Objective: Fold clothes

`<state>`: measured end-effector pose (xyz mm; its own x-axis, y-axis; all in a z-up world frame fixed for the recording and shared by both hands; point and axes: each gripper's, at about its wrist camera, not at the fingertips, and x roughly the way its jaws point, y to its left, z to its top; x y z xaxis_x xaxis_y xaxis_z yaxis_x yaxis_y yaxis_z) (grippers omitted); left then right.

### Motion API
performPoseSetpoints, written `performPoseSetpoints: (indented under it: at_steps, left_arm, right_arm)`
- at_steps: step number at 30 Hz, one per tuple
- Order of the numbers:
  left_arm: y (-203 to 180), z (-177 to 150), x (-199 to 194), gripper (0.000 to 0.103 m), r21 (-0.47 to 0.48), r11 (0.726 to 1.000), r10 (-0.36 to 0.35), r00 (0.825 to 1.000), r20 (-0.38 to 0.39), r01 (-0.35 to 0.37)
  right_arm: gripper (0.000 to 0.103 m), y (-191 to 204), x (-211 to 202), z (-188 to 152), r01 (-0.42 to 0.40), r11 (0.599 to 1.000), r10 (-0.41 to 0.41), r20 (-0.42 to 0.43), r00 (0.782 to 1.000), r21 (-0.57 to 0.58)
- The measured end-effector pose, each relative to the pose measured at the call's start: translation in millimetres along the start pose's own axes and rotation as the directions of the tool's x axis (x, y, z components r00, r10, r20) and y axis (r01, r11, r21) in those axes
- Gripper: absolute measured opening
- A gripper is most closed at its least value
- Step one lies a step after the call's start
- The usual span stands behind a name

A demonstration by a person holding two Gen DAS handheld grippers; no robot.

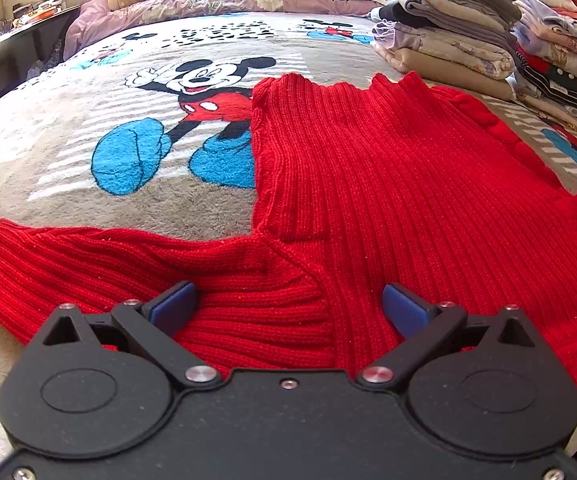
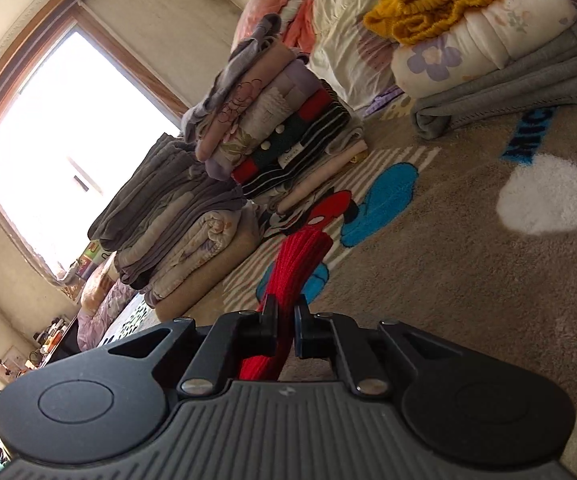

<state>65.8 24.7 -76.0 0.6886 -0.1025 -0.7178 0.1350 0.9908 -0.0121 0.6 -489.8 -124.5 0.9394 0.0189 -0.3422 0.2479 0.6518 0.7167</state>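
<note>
A: Sweater status? Where does the red ribbed knit sweater [image 1: 368, 184] lie?

B: Spread flat on the grey cartoon-mouse bedspread [image 1: 68, 184], body running toward 12 o'clock, one sleeve [image 1: 88, 256] stretched out toward 9 o'clock. Folded clothes stacks [image 1: 468, 32] sit well apart at 1 o'clock.

A: And the grippers?

B: Left gripper [image 1: 288, 308] hovers at the shoulder seam, jaws wide, holding nothing. Right gripper [image 2: 286, 320] has its jaws narrow, pinching a bunched strip of the red knit [image 2: 304, 256]; which part of the sweater, I cannot tell.

A: How would you handle this well?

B: My judgement: bite the left jaws on at the shoulder, both layers, keep the right side's tension even, and move both together so the ribs don't skew.
</note>
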Motion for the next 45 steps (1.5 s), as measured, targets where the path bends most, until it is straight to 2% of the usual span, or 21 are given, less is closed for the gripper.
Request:
performPoseSetpoints:
  at_steps: [4,8,10,13,16,19,21,23,26,27,29,31,32,34,35,36,37,39,42,44,45]
  left_arm:
    - [1,1,-1,0.101,-0.005,1.000,-0.006,1.000,-0.002,0.006]
    - [3,3,-6,0.101,-0.019,1.000,-0.013,1.000,-0.005,0.013]
    - [5,4,-8,0.101,-0.031,0.999,-0.017,1.000,-0.002,0.017]
    - [9,6,-12,0.101,-0.056,0.998,-0.025,1.000,0.010,0.026]
    - [16,8,-19,0.101,-0.098,0.994,-0.034,0.998,0.043,0.038]
    - [38,13,-33,0.100,-0.220,0.967,-0.103,0.988,0.113,0.126]
    - [63,13,-41,0.100,-0.369,0.897,-0.191,0.967,0.170,0.242]
    - [90,6,-41,0.100,-0.533,0.768,-0.279,0.935,0.219,0.354]
    - [108,-8,-31,0.100,-0.679,0.567,-0.393,0.878,0.274,0.466]
    - [111,-12,-29,0.100,-0.708,0.501,-0.433,0.852,0.294,0.499]
    - [100,-13,-24,0.100,-0.697,0.422,-0.546,0.777,0.315,0.579]
    - [80,-17,-17,0.100,-0.671,0.379,-0.649,0.700,0.298,0.638]
    - [72,-19,-16,0.100,-0.659,0.404,-0.665,0.698,0.264,0.634]
    - [65,-25,-17,0.092,-0.643,0.512,-0.615,0.765,0.189,0.570]
    - [72,-30,-16,0.080,-0.661,0.525,-0.584,0.792,0.177,0.535]
    - [87,-35,-14,0.055,-0.708,0.502,-0.551,0.814,0.181,0.497]
    - [102,-41,-15,0.052,-0.749,0.477,-0.512,0.838,0.188,0.459]
    - [136,-49,-25,0.052,-0.788,0.464,-0.402,0.888,0.221,0.406]
    - [168,-56,-43,0.065,-0.831,0.400,-0.284,0.914,0.290,0.387]
    - [179,-57,-60,0.066,-0.840,0.408,-0.171,0.933,0.316,0.359]
    - [181,-56,-66,0.066,-0.835,0.413,-0.148,0.931,0.334,0.365]
  right_arm:
    - [0.004,-25,8,3,0.175,0.980,-0.172,-0.035,0.984,0.097]
    - [0.012,-19,-3,7,0.222,0.974,-0.224,0.044,0.974,0.048]
    - [0.013,-9,-10,3,0.186,0.982,-0.184,0.070,0.980,-0.020]
    - [0.013,29,-13,-16,0.092,0.966,-0.083,0.047,0.995,-0.243]
    - [0.013,70,-10,-47,-0.046,0.904,0.021,-0.065,0.998,-0.424]
    - [0.013,102,-5,-79,-0.198,0.846,0.107,-0.206,0.973,-0.496]
    - [0.013,113,-7,-93,-0.245,0.820,0.129,-0.251,0.959,-0.516]
    - [0.013,125,-9,-107,-0.293,0.793,0.150,-0.296,0.944,-0.534]
    - [0.014,143,-11,-128,-0.364,0.748,0.176,-0.363,0.915,-0.554]
    - [0.014,149,-12,-135,-0.388,0.732,0.184,-0.385,0.904,-0.560]
    - [0.015,156,-14,-145,-0.419,0.710,0.191,-0.417,0.889,-0.566]
    - [0.016,155,-15,-147,-0.414,0.712,0.182,-0.420,0.889,-0.567]
    - [0.016,153,-15,-148,-0.408,0.714,0.172,-0.423,0.890,-0.569]
    - [0.019,148,-11,-152,-0.383,0.721,0.122,-0.439,0.890,-0.578]
    - [0.016,144,-9,-153,-0.372,0.723,0.099,-0.446,0.890,-0.582]
    - [0.014,141,-8,-154,-0.361,0.725,0.076,-0.453,0.888,-0.587]
    - [0.012,140,-9,-154,-0.352,0.725,0.059,-0.455,0.888,-0.592]
    - [0.011,140,-14,-152,-0.332,0.722,0.036,-0.446,0.894,-0.607]
    - [0.011,144,-23,-151,-0.292,0.715,0.010,-0.408,0.913,-0.636]
    - [0.024,146,-29,-151,-0.265,0.709,-0.007,-0.382,0.924,-0.654]
    - [0.025,147,-32,-150,-0.251,0.706,-0.015,-0.368,0.930,-0.662]
